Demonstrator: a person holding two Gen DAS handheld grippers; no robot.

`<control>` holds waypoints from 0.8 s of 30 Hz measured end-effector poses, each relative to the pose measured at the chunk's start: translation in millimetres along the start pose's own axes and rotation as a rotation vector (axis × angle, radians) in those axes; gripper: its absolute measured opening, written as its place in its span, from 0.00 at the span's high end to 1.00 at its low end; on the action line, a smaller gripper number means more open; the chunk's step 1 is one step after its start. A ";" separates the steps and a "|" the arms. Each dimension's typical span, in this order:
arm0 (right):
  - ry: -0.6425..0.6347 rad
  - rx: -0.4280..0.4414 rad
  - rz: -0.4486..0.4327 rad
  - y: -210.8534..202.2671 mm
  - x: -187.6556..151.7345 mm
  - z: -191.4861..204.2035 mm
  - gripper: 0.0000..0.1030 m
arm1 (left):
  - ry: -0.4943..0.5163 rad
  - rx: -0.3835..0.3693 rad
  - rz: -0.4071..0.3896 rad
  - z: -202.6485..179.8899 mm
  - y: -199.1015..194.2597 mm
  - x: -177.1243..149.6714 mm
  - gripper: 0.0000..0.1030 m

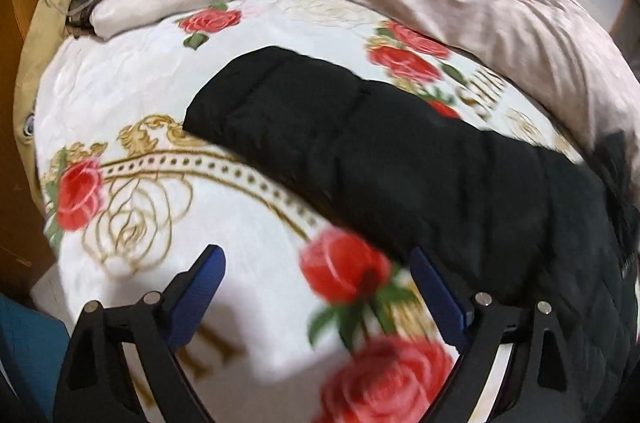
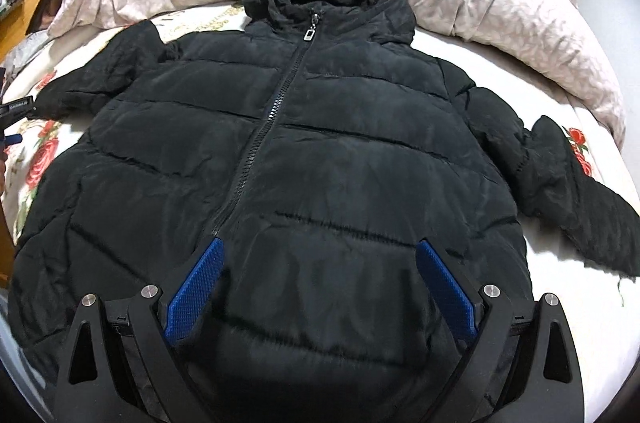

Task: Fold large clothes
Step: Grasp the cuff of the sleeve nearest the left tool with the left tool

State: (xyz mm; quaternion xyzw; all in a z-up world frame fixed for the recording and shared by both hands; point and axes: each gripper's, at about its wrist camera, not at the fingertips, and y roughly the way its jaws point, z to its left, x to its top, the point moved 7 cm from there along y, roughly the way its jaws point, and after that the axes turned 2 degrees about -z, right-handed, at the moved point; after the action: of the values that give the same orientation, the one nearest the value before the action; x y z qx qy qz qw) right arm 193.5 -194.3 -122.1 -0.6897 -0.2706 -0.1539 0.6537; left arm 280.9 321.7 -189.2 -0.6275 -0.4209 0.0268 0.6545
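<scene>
A black quilted puffer jacket (image 2: 280, 151), zipped and hooded, lies flat mid-frame on the rose-printed bed blanket (image 1: 140, 95). Left claw (image 1: 316, 263) and right claw (image 2: 320, 255), blue textured pads, gape wide, empty.

Both fisheye views bend strongly toward dark, vignetted corners. The left wrist view is smeared by motion blur, worst on the rose-print blanket (image 1: 248, 207) near the bottom. The right wrist view is sharp, evenly lit from above, though the black puffer jacket (image 2: 320, 151) swallows detail, with soft shadows in its seams.
</scene>
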 end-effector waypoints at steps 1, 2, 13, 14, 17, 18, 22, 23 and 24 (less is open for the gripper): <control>0.000 -0.002 0.003 3.2 1.7 0.3 0.06 | -0.014 0.002 0.002 3.3 7.0 3.4 0.09; 0.000 -0.003 0.006 6.6 2.8 0.8 0.06 | -0.026 0.004 0.001 6.3 13.3 6.8 0.09; -0.008 -0.016 0.039 30.5 6.7 2.2 0.06 | -0.017 -0.017 -0.081 3.6 44.9 44.5 0.32; -0.007 -0.020 0.039 30.5 6.5 0.6 0.06 | -0.010 -0.021 -0.090 1.7 43.4 46.3 0.48; -0.014 -0.040 0.040 27.1 5.0 -4.8 0.06 | 0.020 -0.013 -0.092 -5.8 35.2 50.4 0.83; -0.015 -0.044 0.039 25.4 4.7 -6.2 0.06 | 0.026 -0.021 -0.092 -9.0 30.4 51.3 0.87; -0.010 -0.060 0.024 11.9 1.2 -13.7 0.07 | 0.060 -0.080 -0.127 -29.6 -9.9 58.1 0.88; -0.005 -0.063 0.021 7.8 -0.3 -16.0 0.07 | 0.067 -0.103 -0.138 -34.8 -22.0 59.6 0.88; 0.003 -0.065 0.020 3.9 -2.1 -18.5 0.07 | 0.076 -0.129 -0.149 -42.0 -36.1 61.2 0.88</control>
State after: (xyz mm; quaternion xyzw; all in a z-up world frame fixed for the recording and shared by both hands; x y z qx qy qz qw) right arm 196.7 -212.9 -124.6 -0.7129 -0.2576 -0.1572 0.6330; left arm 327.0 314.9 -121.1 -0.6360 -0.4420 -0.0729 0.6283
